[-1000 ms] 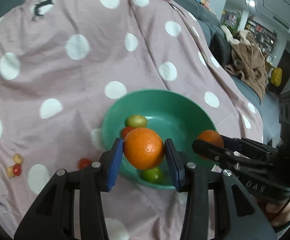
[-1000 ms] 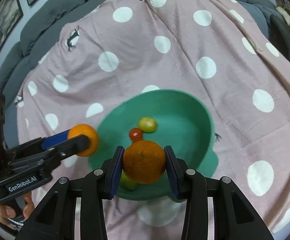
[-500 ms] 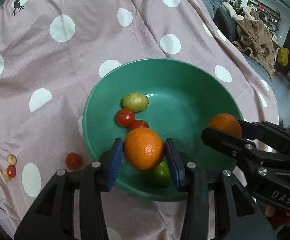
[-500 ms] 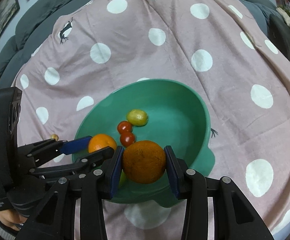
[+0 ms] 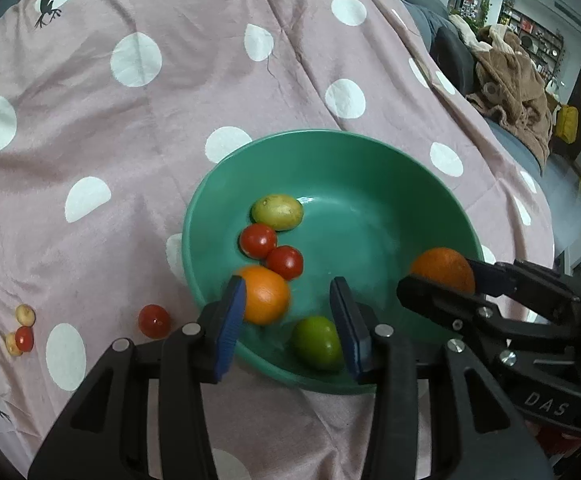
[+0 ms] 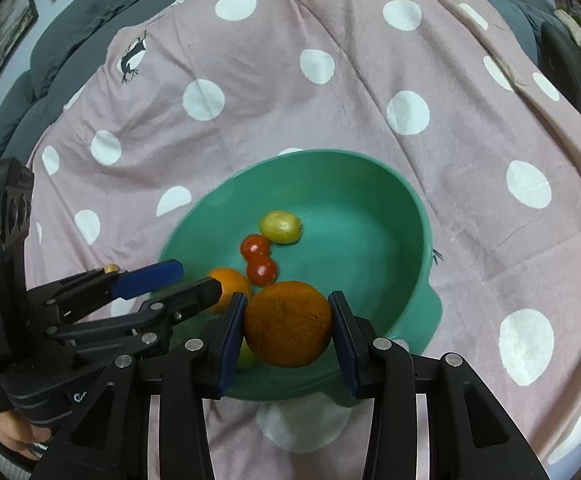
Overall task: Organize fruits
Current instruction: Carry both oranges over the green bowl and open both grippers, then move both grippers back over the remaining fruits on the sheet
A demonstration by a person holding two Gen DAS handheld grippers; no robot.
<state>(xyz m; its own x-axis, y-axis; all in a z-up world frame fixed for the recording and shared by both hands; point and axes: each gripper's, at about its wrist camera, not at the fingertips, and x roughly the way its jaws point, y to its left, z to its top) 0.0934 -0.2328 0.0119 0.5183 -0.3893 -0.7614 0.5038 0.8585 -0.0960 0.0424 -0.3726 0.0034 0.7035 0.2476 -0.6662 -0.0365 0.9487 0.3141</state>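
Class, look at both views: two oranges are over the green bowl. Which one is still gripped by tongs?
The darker orange, clamped by the right tongs. The brighter orange sits loose beside the open left tongs.

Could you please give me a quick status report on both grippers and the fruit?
Left gripper open, its orange released into green bowl. Right gripper shut on darker orange over the bowl. Nothing blocking.

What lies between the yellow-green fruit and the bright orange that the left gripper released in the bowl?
In the left wrist view, two red tomatoes lie between the yellow-green fruit and the orange.
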